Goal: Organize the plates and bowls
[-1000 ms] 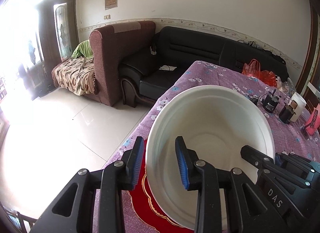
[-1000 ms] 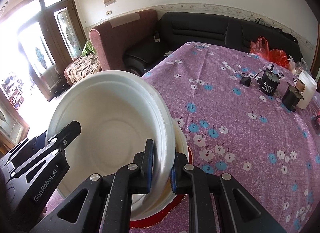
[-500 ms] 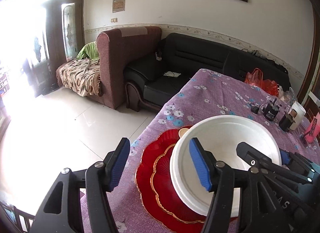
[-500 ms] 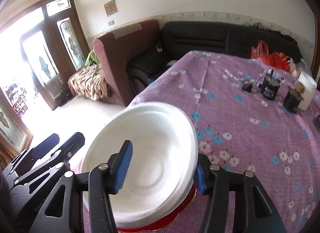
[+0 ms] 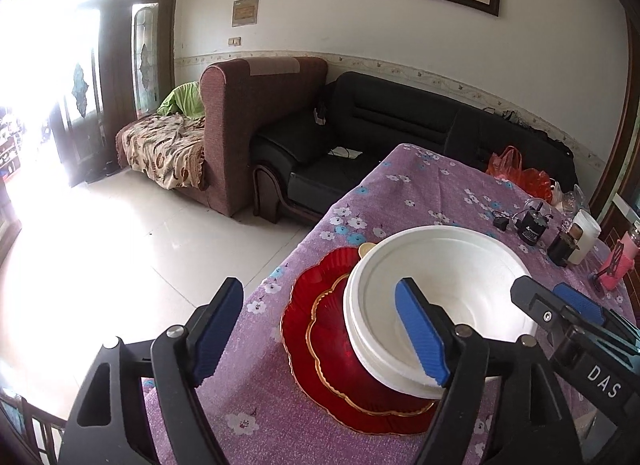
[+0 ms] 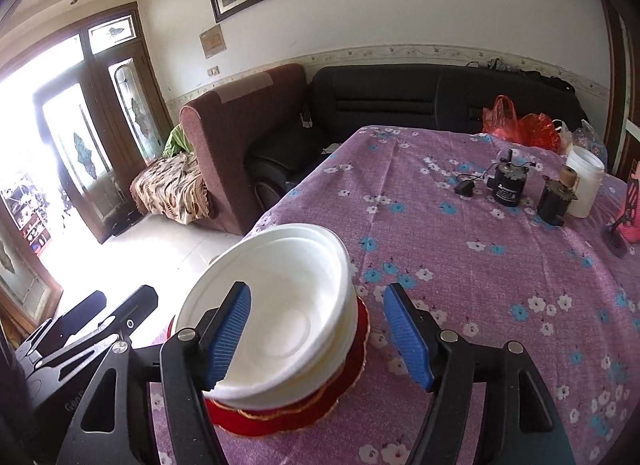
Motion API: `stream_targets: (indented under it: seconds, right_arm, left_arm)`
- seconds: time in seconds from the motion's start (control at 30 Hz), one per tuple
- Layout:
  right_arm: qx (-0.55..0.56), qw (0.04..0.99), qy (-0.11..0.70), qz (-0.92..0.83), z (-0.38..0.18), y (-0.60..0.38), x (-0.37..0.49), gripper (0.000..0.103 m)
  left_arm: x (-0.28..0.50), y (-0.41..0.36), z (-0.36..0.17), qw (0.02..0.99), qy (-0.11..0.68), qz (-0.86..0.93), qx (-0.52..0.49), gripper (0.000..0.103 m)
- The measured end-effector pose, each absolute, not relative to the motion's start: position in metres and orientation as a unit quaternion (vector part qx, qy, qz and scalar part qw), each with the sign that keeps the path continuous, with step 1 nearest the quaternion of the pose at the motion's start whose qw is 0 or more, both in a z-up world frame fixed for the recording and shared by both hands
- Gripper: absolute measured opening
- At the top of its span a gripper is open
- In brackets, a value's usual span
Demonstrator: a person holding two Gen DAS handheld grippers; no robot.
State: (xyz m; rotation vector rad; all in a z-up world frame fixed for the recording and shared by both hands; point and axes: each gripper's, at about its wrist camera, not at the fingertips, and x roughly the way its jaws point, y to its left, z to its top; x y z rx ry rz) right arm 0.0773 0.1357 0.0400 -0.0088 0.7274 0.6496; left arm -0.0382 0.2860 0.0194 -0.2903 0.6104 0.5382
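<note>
white bowls stacked on the red plates, both grippers spread wide

the left gripper (image 5: 320, 331) hangs with its jaws far apart and nothing between them but air and table. its right blue pad (image 5: 418, 331) sits in front of the near rim of the white bowl (image 5: 460, 281), though i can't tell if it touches. the other pad is well off to the left, over the purple flowered tablecloth (image 5: 420, 193).

the right gripper (image 6: 316, 331) is just as wide open and holds nothing. the white bowl (image 6: 280, 305) lies ahead of it and a little left, with the left pad in front of the bowl's near side and the right pad out over bare cloth beside the stack.

the bowl is nested in another white one, rims nearly matched. under them are two scalloped red plates (image 5: 320, 329) with gold edging, the smaller on the larger, showing mostly to the left of the bowls. a bit of something pale yellow peeks out at the far edge of the stack.

beyond the right gripper, well apart from the stack, stand two small dark motors (image 6: 510, 183), a white jar (image 6: 584, 181) and a red plastic bag (image 6: 516, 123) at the far end of the table.
</note>
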Motion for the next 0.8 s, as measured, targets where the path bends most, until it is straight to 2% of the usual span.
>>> stream_targets:
  seconds: [0.3, 0.57, 0.8]
  right_arm:
    - [0.015, 0.886, 0.358, 0.294, 0.029, 0.093, 0.06, 0.077]
    - [0.059, 0.888, 0.368, 0.271, 0.033, 0.083, 0.084, 0.077]
    - [0.066, 0.861, 0.425, 0.271, 0.007, 0.104, 0.11, 0.077]
  left_arm:
    - [-0.057, 0.266, 0.016, 0.907, 0.301, 0.256, -0.146, 0.08]
    - [-0.072, 0.259, 0.015, 0.905, 0.302, 0.255, -0.156, 0.081]
    - [-0.07, 0.254, 0.018, 0.908, 0.302, 0.25, -0.15, 0.081]
